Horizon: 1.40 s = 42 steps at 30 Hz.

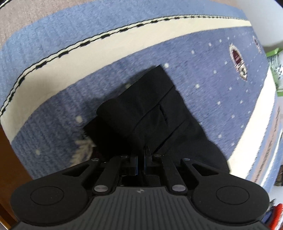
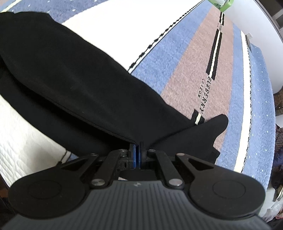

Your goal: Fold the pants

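Pinching black cloth, the left gripper (image 1: 141, 159) has its jaws pressed almost together on an edge of the black fabric pants (image 1: 150, 109), which lie on the blue, cream and tan striped blanket (image 1: 221, 85) with white dots. In the left wrist view the garment's long axis runs from the jaws away and slightly right, ending in a squared edge just short of the blanket's cream band. A rolled or folded layer lies across the left part of the pants, with a slit-like pocket opening to its right. This view is blurred, so seams and the exact fold lines are hard to make out, and the near end of the pants is hidden behind the gripper body.

The right gripper (image 2: 137, 150) likewise has its jaws closed on the pants (image 2: 70, 70), blue pads showing at the pinch. Here the cloth stretches from the jaws far up to the left, out of view at the frame's left edge, one layer with a stitched hem lying over another. A pointed flap of the same cloth sticks out to the right of the jaws, over the tan stripe of the blanket (image 2: 185, 70) that carries black lettering. A green object (image 2: 221, 4) is cut off at the top, beyond the blanket.
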### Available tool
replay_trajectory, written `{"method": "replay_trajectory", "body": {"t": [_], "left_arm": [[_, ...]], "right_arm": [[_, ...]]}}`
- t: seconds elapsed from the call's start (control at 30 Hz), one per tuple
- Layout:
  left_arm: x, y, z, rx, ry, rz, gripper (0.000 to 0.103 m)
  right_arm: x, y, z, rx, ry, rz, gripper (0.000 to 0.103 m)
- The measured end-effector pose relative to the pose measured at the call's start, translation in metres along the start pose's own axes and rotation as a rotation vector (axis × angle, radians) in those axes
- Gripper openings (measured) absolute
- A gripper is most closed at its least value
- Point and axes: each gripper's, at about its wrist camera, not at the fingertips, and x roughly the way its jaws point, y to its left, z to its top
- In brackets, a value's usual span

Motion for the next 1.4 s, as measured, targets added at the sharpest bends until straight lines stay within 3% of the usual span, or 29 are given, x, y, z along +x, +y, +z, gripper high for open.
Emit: {"method": "replay_trajectory", "body": {"t": [0.47,0.53,0.6,0.77,1.0,1.1,1.2,1.27,1.33,1.4], "left_arm": [[0.027,0.0,-0.011,0.164,-0.024,0.085,0.011],[0.024,-0.001,-0.014,0.185,-0.016,0.095,0.014],[0.02,-0.002,-0.018,0.191,-0.005,0.109,0.021],[0.004,-0.004,-0.034,0.225,0.007,0.164,0.025],[-0.033,-0.012,-0.071,0.266,0.009,0.276,0.025],[-0.049,-0.026,-0.09,0.292,-0.04,0.34,0.025],[-0.057,-0.067,-0.114,0.457,-0.126,0.345,0.025],[-0.053,-0.103,-0.133,0.605,-0.166,0.322,0.026],[-0.043,-0.139,-0.152,0.737,-0.198,0.283,0.031],[-0.027,-0.166,-0.167,0.794,-0.206,0.255,0.044]], "right_arm": [[0.018,0.022,-0.014,-0.014,0.06,0.01,0.004],[0.02,0.024,-0.016,-0.004,0.067,0.006,0.015],[0.016,0.022,-0.021,0.029,0.065,-0.006,0.043],[-0.01,0.005,-0.05,0.151,0.053,0.008,0.046],[-0.053,-0.029,-0.106,0.245,0.059,-0.056,0.052],[-0.067,-0.046,-0.128,0.298,0.069,-0.09,0.057],[-0.073,-0.061,-0.148,0.352,0.05,-0.146,0.059],[-0.074,-0.075,-0.155,0.462,0.005,-0.146,0.06],[-0.068,-0.093,-0.16,0.623,-0.053,-0.058,0.066],[-0.056,-0.107,-0.157,0.734,-0.117,0.027,0.066]]}}
